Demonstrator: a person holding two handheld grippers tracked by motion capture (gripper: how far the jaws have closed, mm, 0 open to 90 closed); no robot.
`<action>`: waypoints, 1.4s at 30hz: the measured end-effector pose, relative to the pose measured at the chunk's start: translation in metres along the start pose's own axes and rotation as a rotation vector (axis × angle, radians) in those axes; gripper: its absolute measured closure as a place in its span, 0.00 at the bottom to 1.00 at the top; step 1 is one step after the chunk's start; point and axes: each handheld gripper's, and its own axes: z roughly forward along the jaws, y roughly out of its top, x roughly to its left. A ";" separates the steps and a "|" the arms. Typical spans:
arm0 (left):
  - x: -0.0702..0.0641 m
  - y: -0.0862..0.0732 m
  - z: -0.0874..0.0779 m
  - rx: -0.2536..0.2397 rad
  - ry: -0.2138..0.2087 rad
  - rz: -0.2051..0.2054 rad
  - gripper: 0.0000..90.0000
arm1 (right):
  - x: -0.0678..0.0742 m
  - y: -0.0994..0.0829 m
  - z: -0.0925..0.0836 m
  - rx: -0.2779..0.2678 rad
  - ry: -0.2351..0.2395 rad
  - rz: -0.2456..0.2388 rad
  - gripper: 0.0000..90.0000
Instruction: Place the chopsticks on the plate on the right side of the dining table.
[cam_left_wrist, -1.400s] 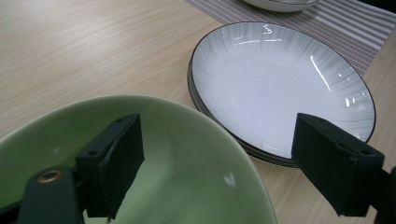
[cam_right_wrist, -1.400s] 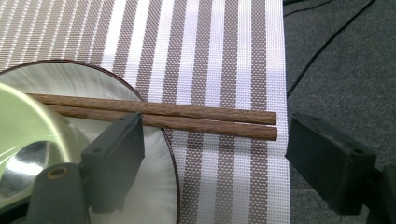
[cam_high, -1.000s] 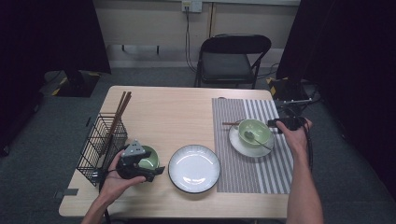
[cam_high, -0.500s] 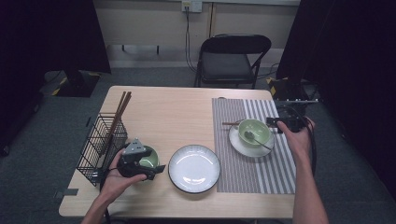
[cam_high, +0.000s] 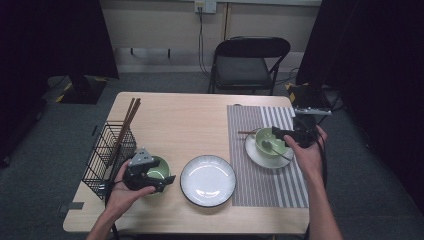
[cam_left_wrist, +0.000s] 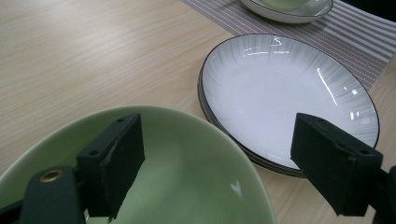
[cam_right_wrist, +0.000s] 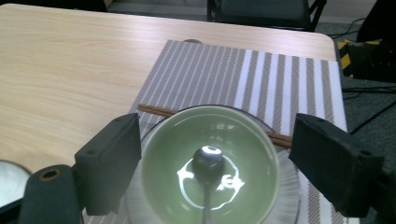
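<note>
**Green bowls under both grippers**

High view: the left gripper (cam_high: 167, 179), lower left, hovers over a green bowl (cam_high: 159, 173) beside the white plate (cam_high: 207, 180); little differs from a second ago.

Left gripper view: jaws spread, one inside the rim.

Right gripper view: jaws released, straddling the spoon bowl (cam_right_wrist: 217, 158).

No readable text anywhere.

You will find no lettering, brand, number or sign on the bowls (cam_high: 158, 170), the plate (cam_high: 207, 180), the striped mat (cam_high: 265, 185) or the table (cam_high: 185, 125) (the yellow-and-black hazard stripes (cam_high: 292, 91) on the floor by the chair carry a pattern, not words), and your gripper views show none either.
</note>
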 end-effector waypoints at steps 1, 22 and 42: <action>0.000 0.000 0.000 0.005 0.002 0.000 0.19 | 0.003 -0.002 -0.002 -0.007 0.011 0.004 0.18; -0.001 0.003 -0.002 -0.002 0.010 -0.009 0.19 | 0.076 -0.049 -0.025 -0.022 0.157 -0.116 0.18; 0.006 -0.006 -0.007 0.009 0.030 -0.036 0.20 | 0.098 -0.132 -0.013 0.074 0.177 -0.163 0.20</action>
